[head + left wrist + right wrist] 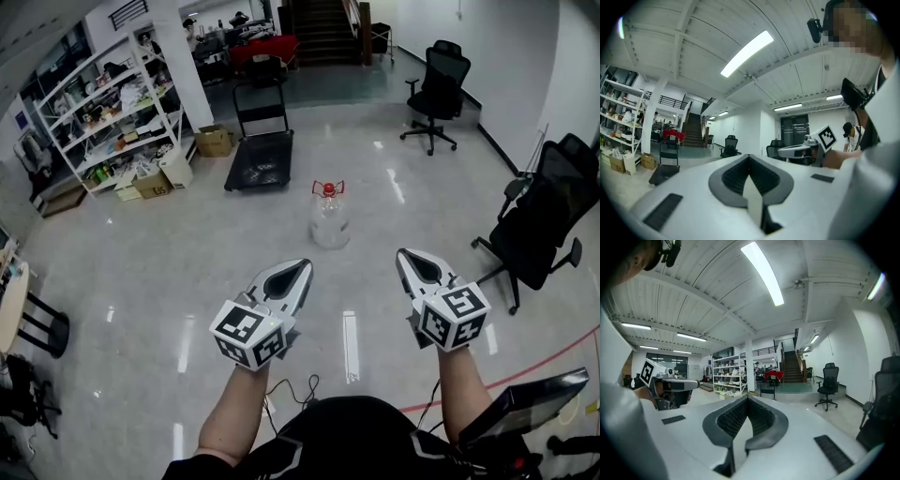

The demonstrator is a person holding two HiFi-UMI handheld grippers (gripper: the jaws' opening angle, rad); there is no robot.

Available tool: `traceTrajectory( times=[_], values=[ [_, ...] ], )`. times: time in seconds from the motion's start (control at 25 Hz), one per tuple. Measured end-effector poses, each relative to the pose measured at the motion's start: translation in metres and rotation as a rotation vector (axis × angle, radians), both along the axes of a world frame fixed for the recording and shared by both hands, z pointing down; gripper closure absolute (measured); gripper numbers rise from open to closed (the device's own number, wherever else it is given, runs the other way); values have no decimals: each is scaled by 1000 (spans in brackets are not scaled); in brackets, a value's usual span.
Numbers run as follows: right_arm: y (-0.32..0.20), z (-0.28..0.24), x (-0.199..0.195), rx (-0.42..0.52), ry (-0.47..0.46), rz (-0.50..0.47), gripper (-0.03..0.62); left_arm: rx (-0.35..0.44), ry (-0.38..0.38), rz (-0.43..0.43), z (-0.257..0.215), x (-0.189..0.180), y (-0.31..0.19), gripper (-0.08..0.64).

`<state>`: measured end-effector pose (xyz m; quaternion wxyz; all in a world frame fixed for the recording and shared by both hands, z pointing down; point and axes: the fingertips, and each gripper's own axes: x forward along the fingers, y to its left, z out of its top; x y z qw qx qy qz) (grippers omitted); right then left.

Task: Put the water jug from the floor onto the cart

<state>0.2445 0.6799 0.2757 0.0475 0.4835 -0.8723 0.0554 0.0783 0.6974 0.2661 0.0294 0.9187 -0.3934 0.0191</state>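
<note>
My left claw (pixel 302 271) and right claw (pixel 406 256) are both closed and empty, held out well short of the clear, red-capped water jug (pixel 330 219) standing on the floor (pixel 169 272) near the black cart (pixel 260 157), so I judge the approach comes next: walk up, open, grasp.

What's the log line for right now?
stage: pre-pickup | jug: upright on floor, untouched | cart: beyond jug | left gripper: shut, empty | right gripper: shut, empty
</note>
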Motion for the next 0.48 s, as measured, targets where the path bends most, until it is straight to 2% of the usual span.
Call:
traceTrajectory(
  times=[0.24, 0.48],
  values=[
    [-5, -2, -6, 8, -18, -9, 589, -12, 4, 4, 3, -3, -4, 558],
    [-7, 3, -27, 3, -32, -19, 589, -23, 16, 0, 7, -22, -7, 558]
  ],
)
